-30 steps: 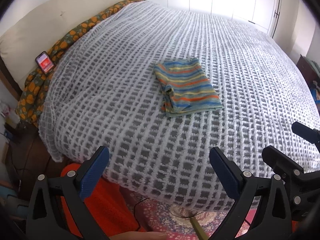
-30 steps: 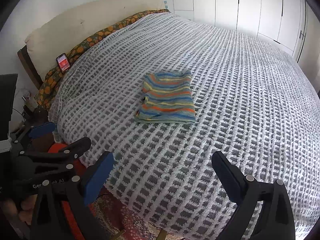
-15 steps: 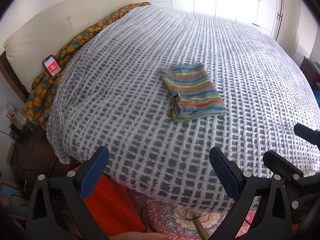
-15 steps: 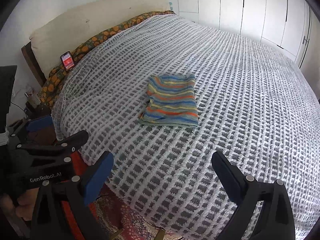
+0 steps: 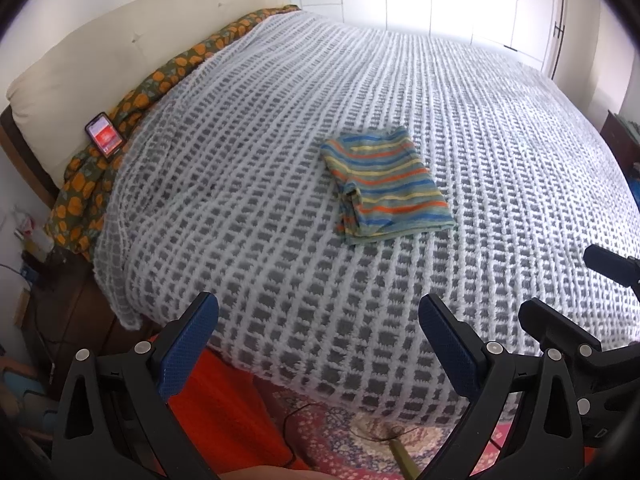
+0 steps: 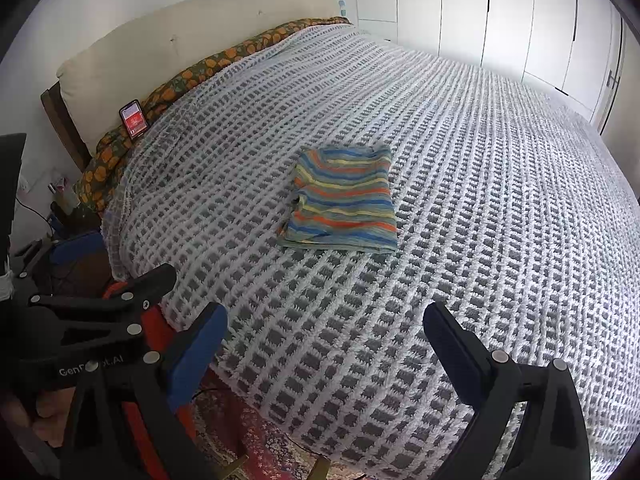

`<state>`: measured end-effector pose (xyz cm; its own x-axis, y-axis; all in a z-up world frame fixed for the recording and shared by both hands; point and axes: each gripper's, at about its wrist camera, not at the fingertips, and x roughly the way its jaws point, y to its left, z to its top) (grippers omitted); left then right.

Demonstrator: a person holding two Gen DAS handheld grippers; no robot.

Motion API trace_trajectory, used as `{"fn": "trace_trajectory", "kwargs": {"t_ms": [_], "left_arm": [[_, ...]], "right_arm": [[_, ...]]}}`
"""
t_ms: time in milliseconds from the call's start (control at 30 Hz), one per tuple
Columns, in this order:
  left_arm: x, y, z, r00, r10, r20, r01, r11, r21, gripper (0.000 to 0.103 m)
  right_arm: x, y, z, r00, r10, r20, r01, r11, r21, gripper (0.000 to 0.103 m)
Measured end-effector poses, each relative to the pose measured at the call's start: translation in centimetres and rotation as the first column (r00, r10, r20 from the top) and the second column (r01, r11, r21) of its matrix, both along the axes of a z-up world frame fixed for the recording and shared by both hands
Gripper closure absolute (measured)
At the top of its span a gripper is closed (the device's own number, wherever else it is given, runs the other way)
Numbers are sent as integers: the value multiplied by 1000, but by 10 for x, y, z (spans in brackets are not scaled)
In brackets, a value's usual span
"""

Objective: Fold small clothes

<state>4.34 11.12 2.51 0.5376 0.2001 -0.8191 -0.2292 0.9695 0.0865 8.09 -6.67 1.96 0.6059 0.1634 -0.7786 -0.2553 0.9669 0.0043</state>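
Lying folded on the bedspread (image 5: 280, 160), the striped garment (image 5: 386, 184) sits well beyond both grippers' spread, empty jaws: left gripper (image 5: 318, 344), right gripper (image 6: 326, 344); its folded layers are hard to count.

Phone (image 5: 104, 138) screen text too small

bed (image 5: 280, 240), folded striped garment (image 5: 386, 184), phone (image 5: 104, 135)
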Motion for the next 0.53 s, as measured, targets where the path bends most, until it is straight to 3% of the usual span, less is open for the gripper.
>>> {"fn": "trace_trajectory", "kwargs": {"t_ms": [533], "left_arm": [[0,-2,-4,1000,9,0,-9,1000,0,2]], "right_arm": [[0,1,-3,1000,1,-3,-1,1000,4,5]]}}
